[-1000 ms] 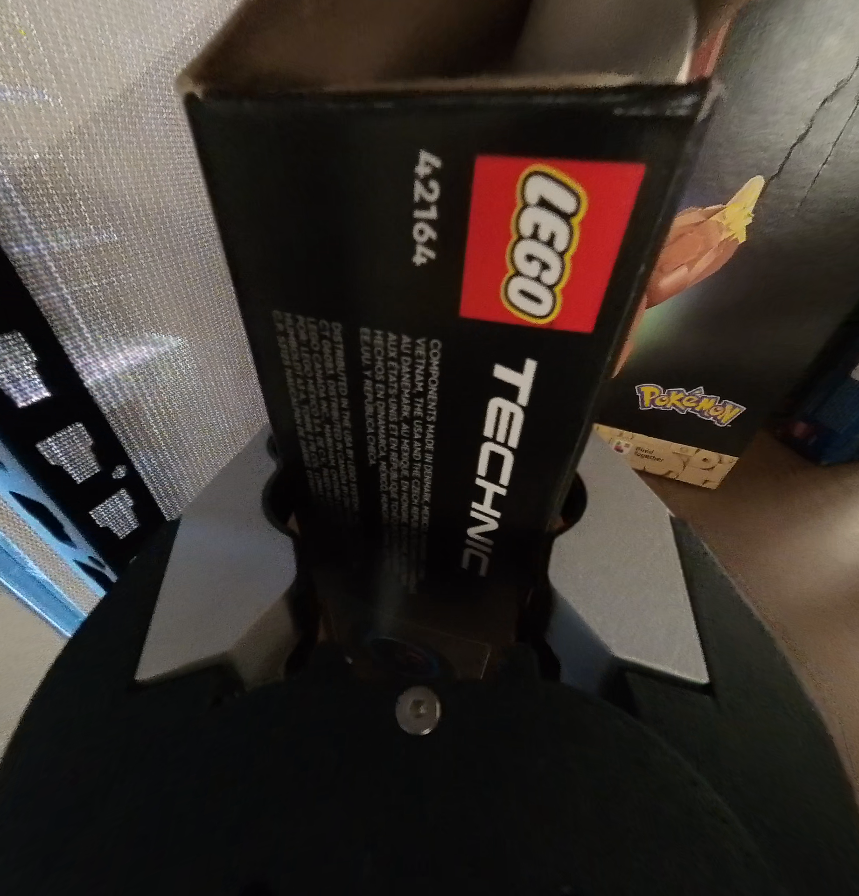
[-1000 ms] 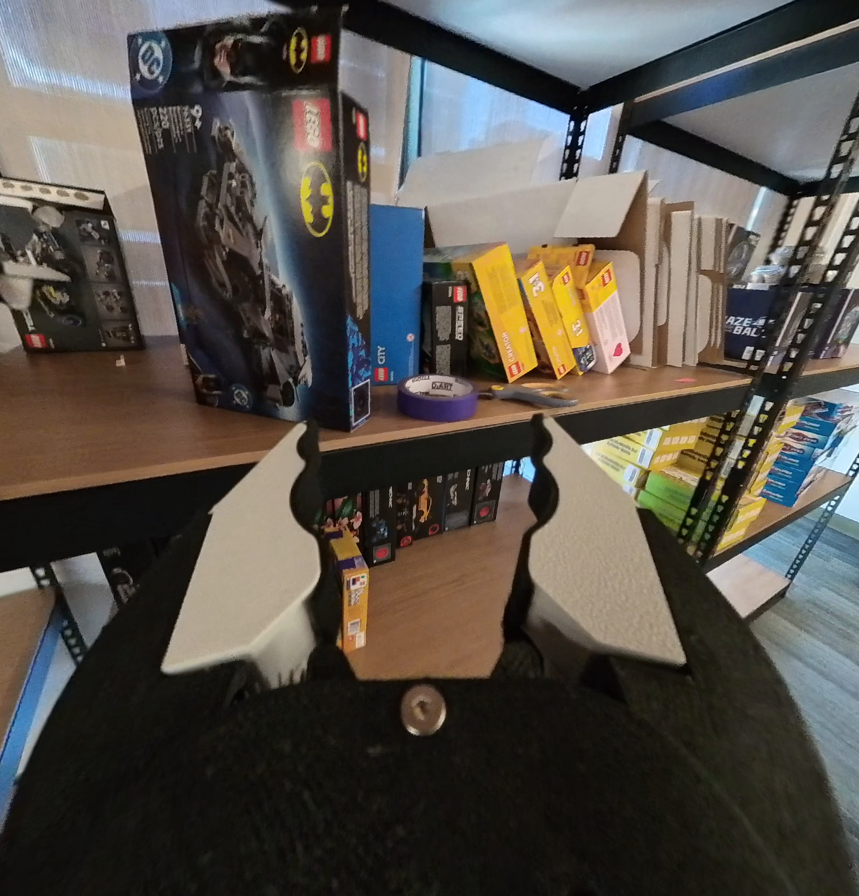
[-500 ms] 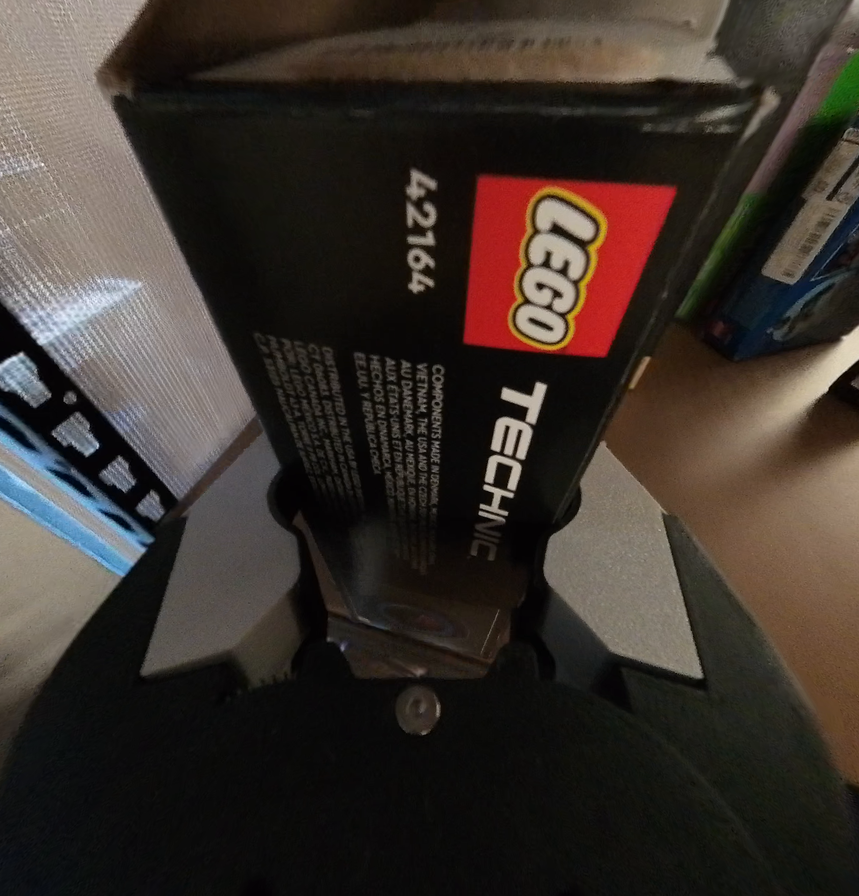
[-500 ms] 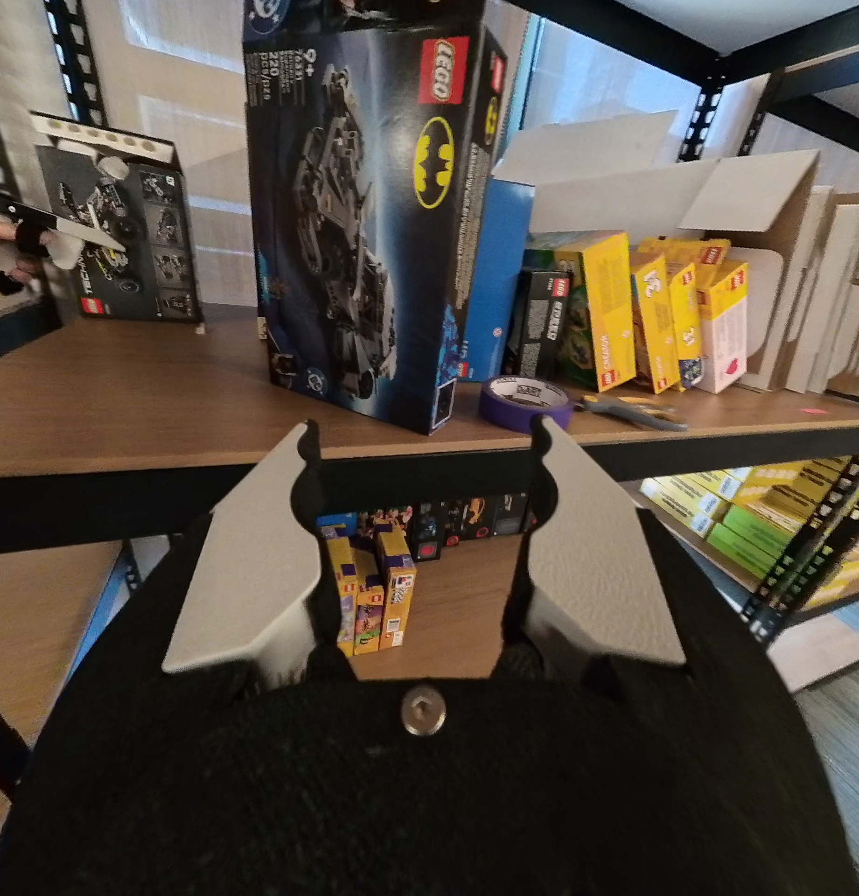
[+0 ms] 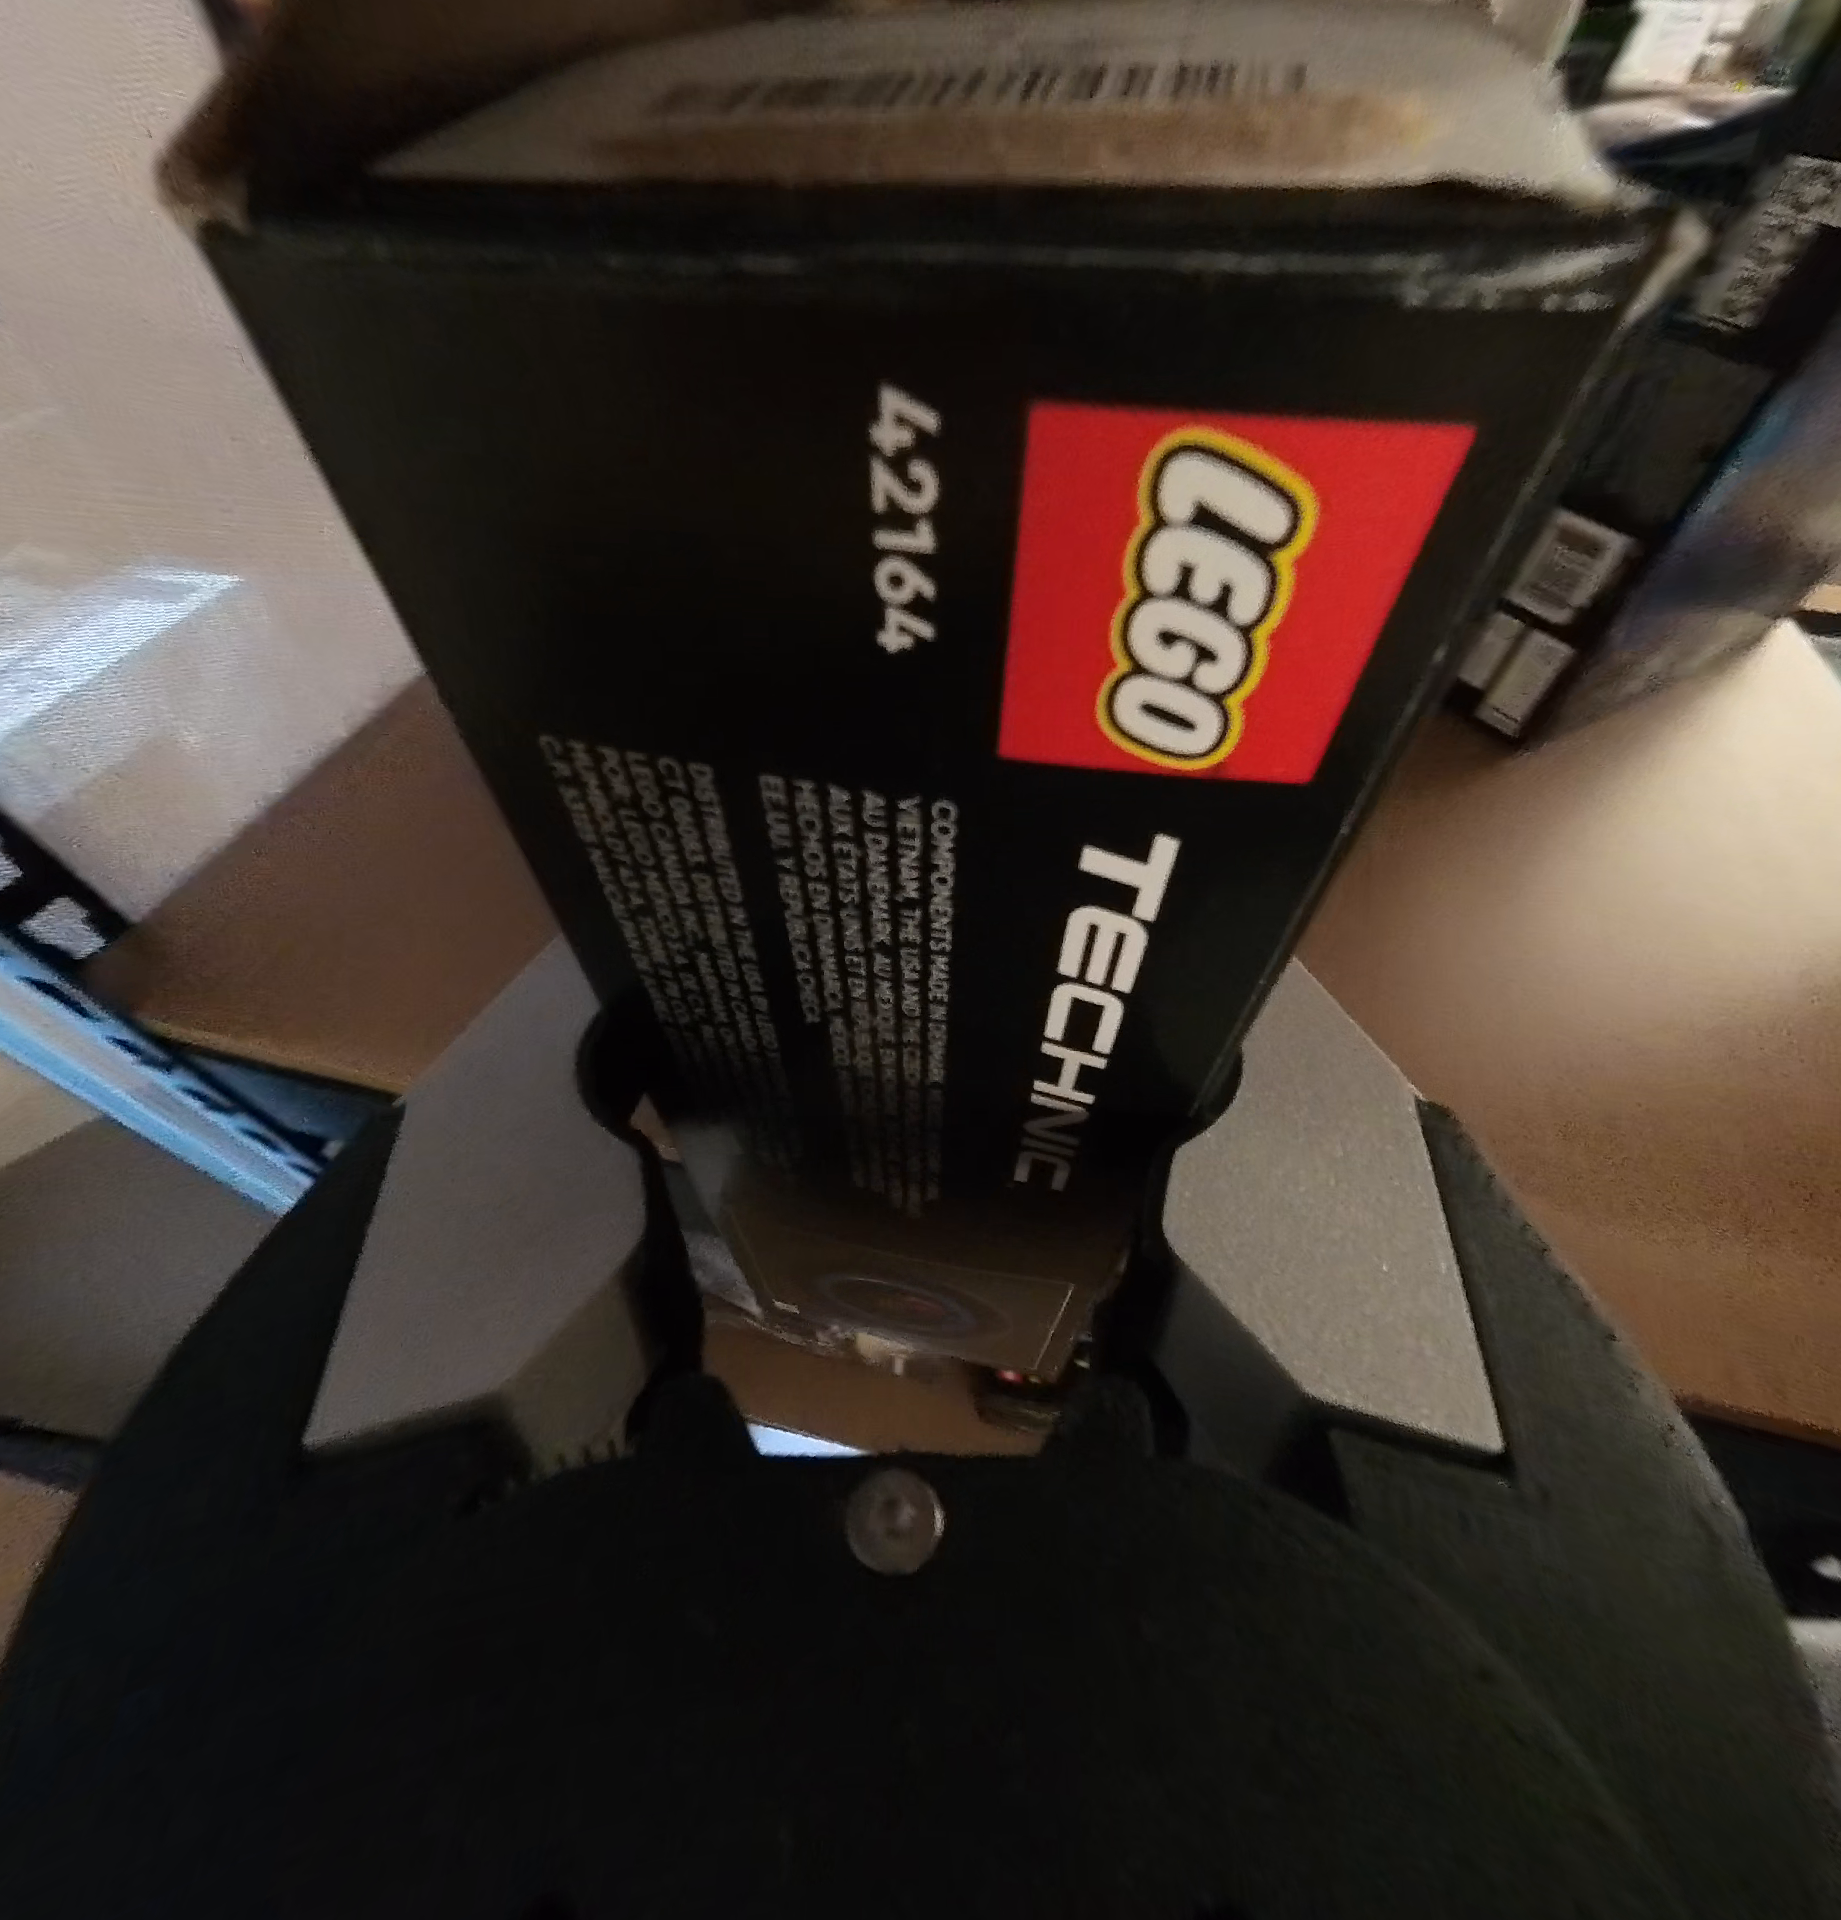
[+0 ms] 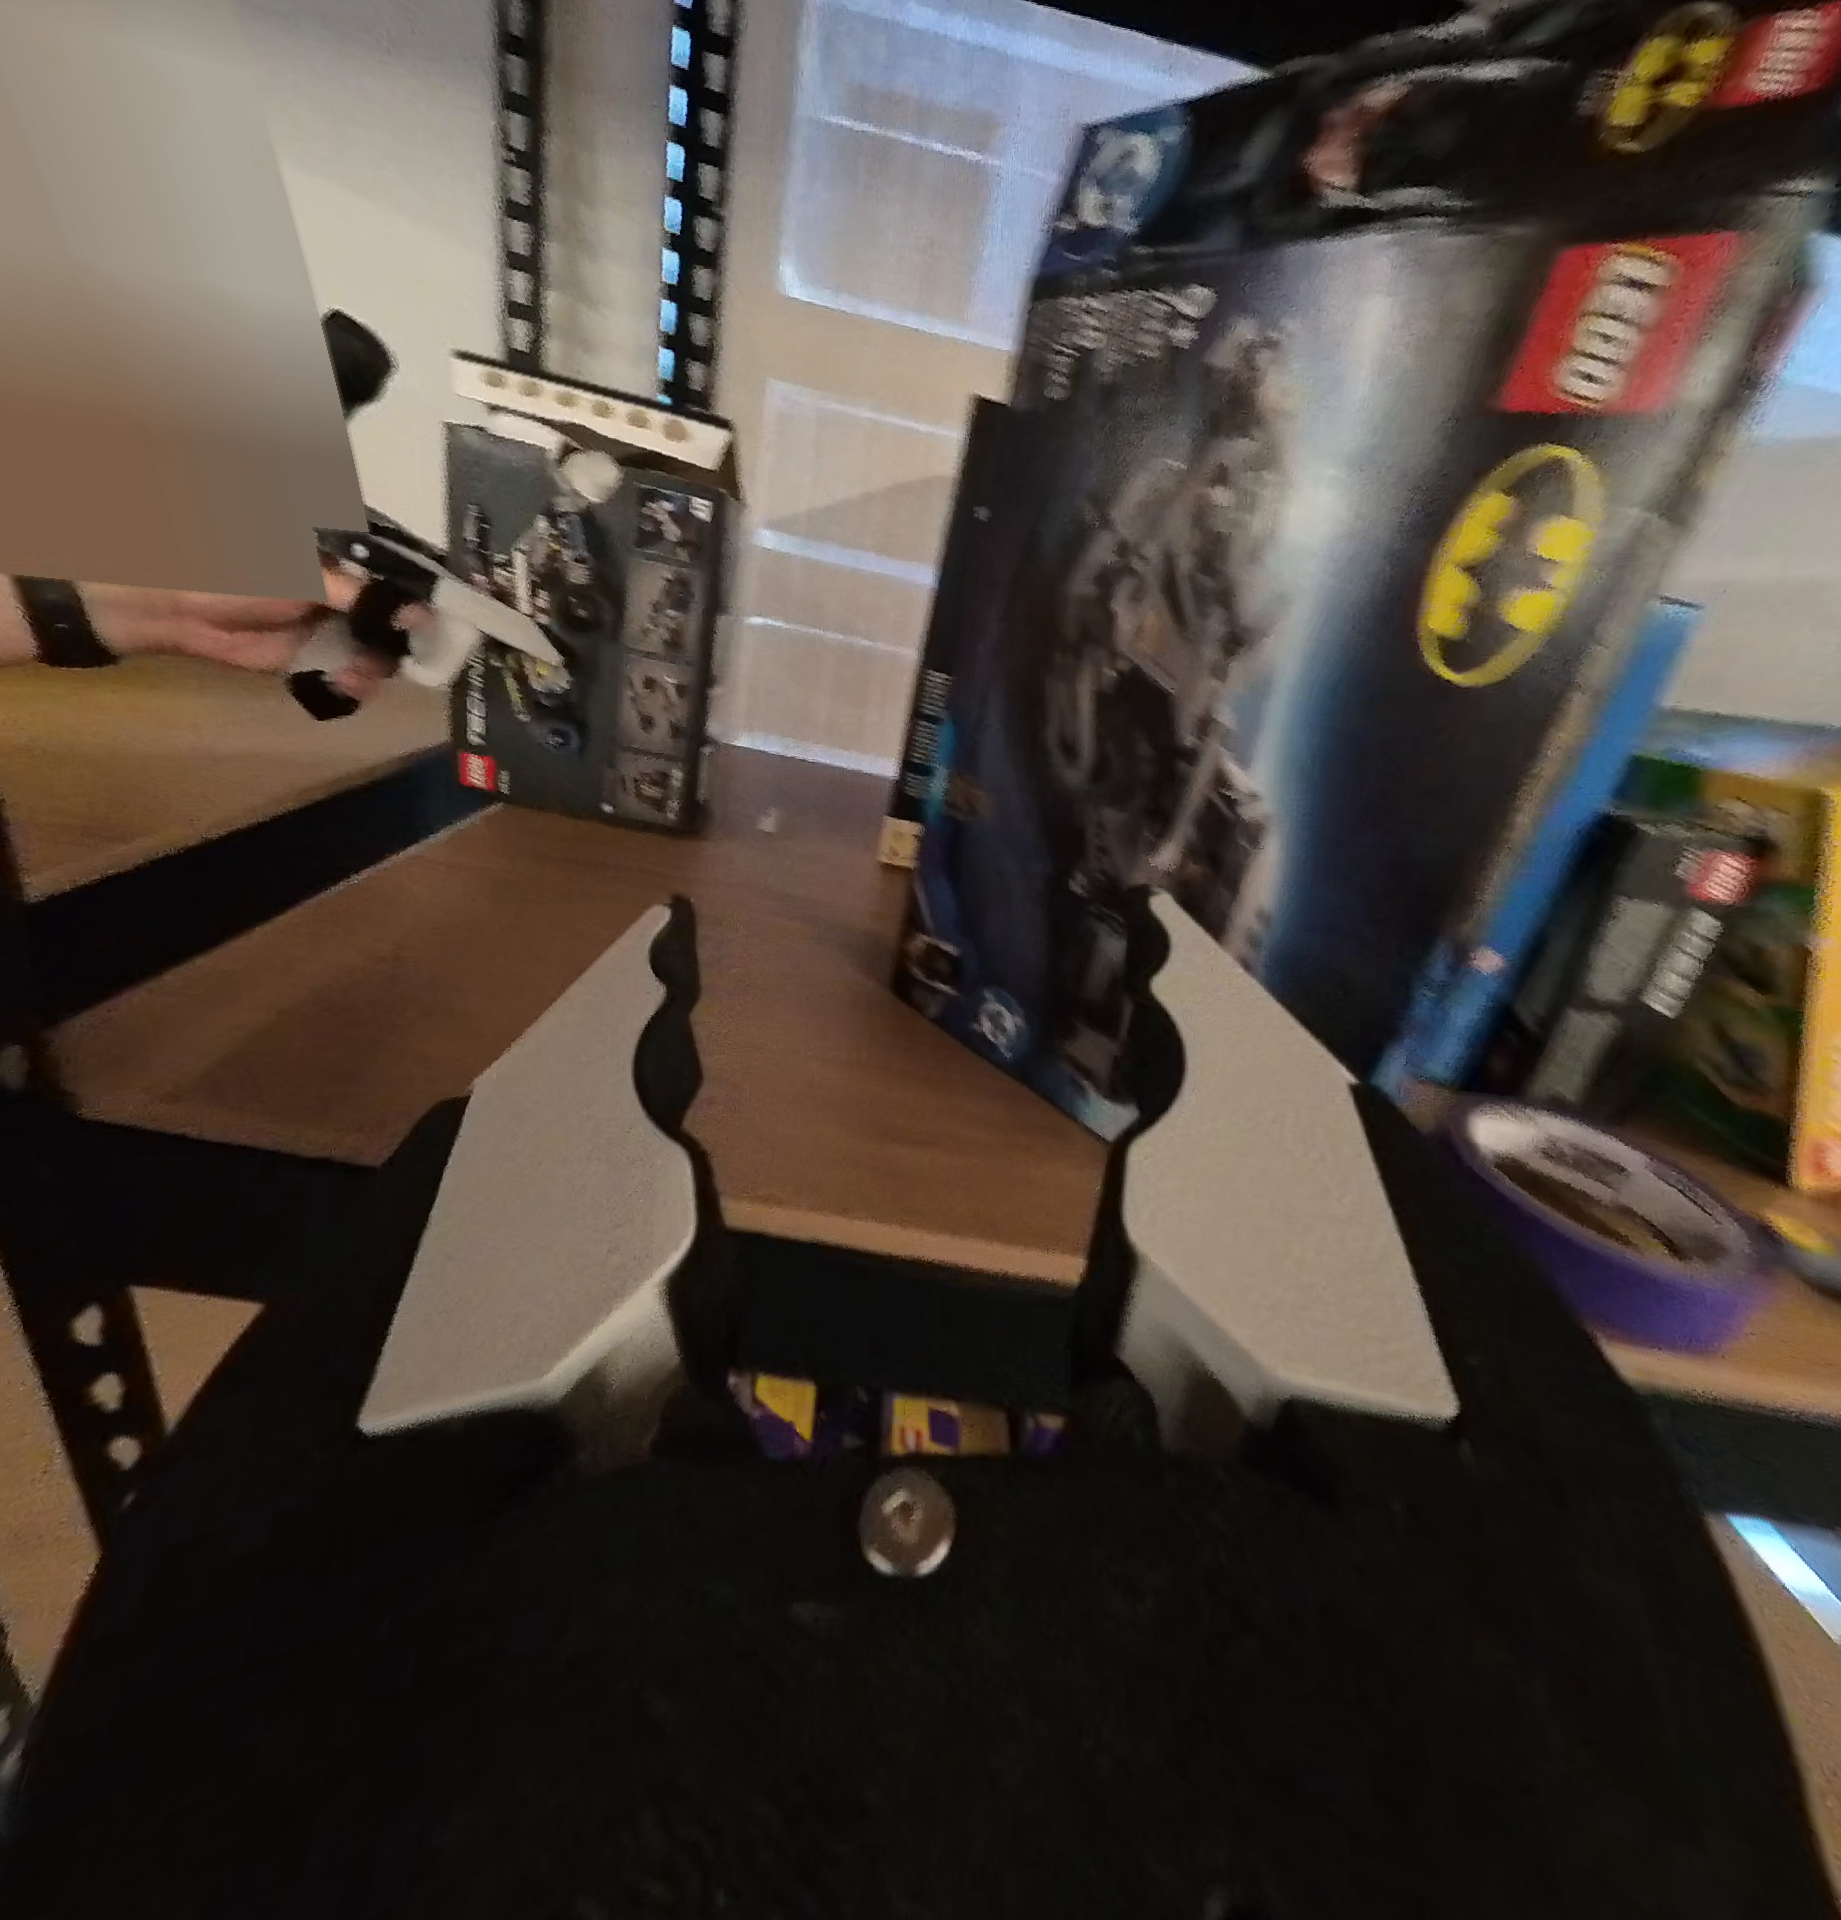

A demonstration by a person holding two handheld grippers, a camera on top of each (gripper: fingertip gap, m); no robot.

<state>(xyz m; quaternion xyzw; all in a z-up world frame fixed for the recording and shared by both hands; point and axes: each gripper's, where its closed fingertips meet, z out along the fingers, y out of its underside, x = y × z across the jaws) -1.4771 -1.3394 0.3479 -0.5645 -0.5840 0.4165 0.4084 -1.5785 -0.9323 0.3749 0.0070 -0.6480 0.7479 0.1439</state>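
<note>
I'm working at a wooden shelf point(image 6: 396, 997) on a black metal rack, my left gripper point(image 5: 911, 1091) pinching one black box point(image 5: 843, 623), right gripper point(image 6: 911, 997) spread empty near one big box point(image 6: 1363, 644) and one purple tape roll point(image 6: 1612, 1236).

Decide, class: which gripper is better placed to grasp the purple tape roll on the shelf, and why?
Right. The right gripper is open, empty, with the tape roll just to its right on the shelf. The left gripper is shut on a black box.

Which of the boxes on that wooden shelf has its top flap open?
The small black box at the far left, gripped by the left gripper; the tall dark box is closed.
</note>
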